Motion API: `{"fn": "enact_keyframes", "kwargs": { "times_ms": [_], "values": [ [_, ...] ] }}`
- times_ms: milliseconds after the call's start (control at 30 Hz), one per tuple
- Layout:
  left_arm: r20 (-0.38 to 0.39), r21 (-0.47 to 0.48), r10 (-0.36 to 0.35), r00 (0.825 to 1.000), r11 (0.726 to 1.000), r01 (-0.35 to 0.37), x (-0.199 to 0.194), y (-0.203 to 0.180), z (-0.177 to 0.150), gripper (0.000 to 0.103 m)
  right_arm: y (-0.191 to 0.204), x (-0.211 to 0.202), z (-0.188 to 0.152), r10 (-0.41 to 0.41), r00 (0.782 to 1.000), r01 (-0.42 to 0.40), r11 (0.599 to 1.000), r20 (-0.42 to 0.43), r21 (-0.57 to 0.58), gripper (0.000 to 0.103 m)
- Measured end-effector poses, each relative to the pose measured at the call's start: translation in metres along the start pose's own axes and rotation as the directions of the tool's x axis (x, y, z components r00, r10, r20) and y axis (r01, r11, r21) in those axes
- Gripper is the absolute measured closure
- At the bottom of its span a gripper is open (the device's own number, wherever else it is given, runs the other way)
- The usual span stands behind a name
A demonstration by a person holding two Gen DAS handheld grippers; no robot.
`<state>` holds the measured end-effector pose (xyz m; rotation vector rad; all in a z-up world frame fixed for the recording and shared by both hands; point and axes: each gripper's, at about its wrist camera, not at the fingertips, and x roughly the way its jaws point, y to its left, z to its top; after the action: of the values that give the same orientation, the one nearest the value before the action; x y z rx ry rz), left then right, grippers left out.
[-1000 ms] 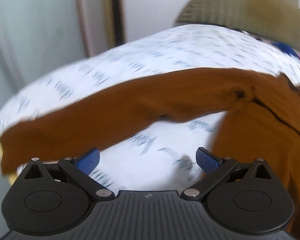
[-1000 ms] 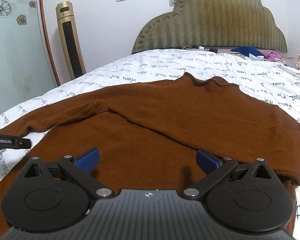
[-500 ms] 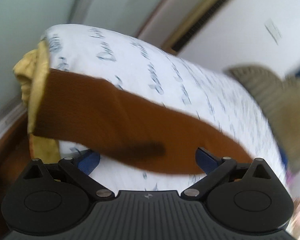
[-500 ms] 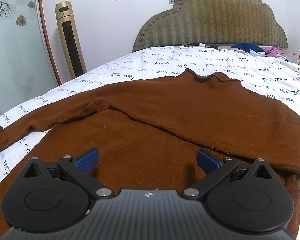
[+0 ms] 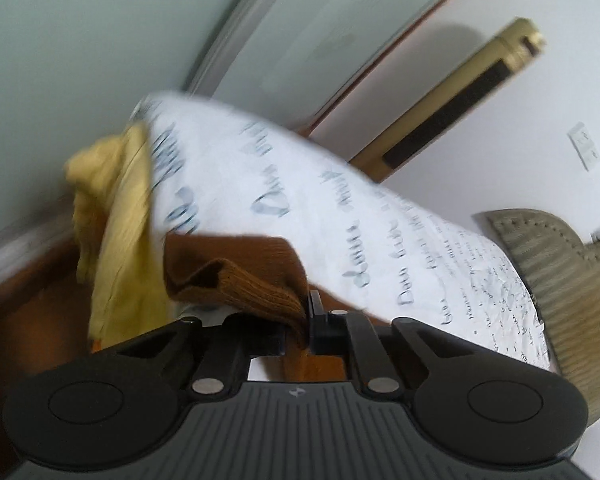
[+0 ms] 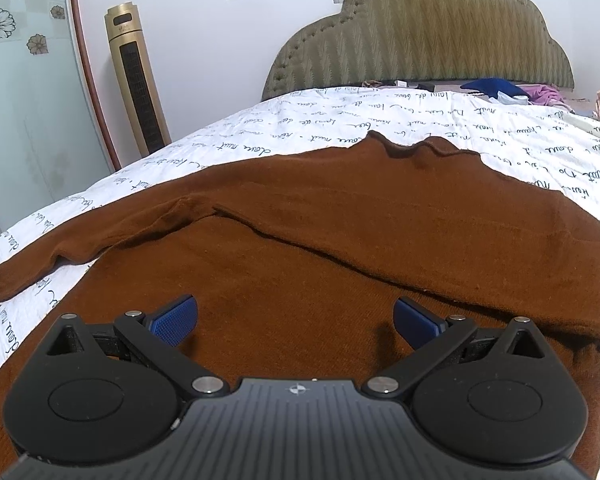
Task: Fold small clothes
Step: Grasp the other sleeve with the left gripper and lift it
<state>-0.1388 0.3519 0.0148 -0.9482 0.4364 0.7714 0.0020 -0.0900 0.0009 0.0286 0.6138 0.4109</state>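
A brown knitted sweater (image 6: 320,240) lies spread flat on the bed, neck toward the headboard, its right sleeve folded across the body. Its left sleeve (image 6: 60,252) stretches out to the bed's left edge. In the left wrist view my left gripper (image 5: 306,312) has its jaws closing, and the pads pinch the ribbed cuff (image 5: 236,280) of that sleeve, which bunches up in front of the fingers. My right gripper (image 6: 296,316) hovers open just above the sweater's lower body, with nothing between its blue pads.
The bed's white sheet (image 6: 300,120) carries script print. A yellow cloth (image 5: 116,208) hangs at the bed's corner. A gold tower fan (image 6: 136,80) stands by the wall on the left. Loose clothes (image 6: 500,88) lie below the padded headboard (image 6: 420,40).
My left gripper swung along the sleeve to the bed's corner, rolled over, and went from open to shut on the cuff. The right gripper stayed open over the sweater.
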Motion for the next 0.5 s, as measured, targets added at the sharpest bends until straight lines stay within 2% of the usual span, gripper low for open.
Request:
{"fn": "enact_keyframes", "kwargs": {
  "times_ms": [100, 200, 300, 400, 500],
  "values": [
    [0.08, 0.124, -0.024, 0.996, 0.992, 0.014, -0.01, -0.031, -0.004, 0.094, -0.001, -0.001, 0.001, -0.005, 1.0, 0.005, 1.0, 0.003, 0.007, 0.0],
    [0.135, 0.276, -0.113, 0.984, 0.959, 0.073, -0.021, -0.077, -0.014, 0.094, -0.004, -0.004, 0.002, -0.02, 1.0, 0.02, 1.0, 0.012, 0.012, 0.0],
    [0.129, 0.416, -0.224, 0.966, 0.896, 0.152, -0.03, -0.126, -0.033, 0.094, -0.008, -0.008, 0.004, -0.036, 0.999, 0.036, 0.999, 0.022, 0.022, 0.0],
    [0.068, 0.56, -0.314, 0.947, 0.797, 0.224, -0.031, -0.181, -0.067, 0.094, -0.014, -0.01, 0.005, -0.056, 0.998, 0.055, 0.998, 0.02, 0.033, 0.0],
    [-0.025, 0.643, -0.354, 0.935, 0.71, 0.287, -0.027, -0.215, -0.1, 0.094, -0.02, -0.014, 0.005, -0.083, 0.996, 0.082, 0.996, 0.023, 0.035, 0.0]
  ]
}}
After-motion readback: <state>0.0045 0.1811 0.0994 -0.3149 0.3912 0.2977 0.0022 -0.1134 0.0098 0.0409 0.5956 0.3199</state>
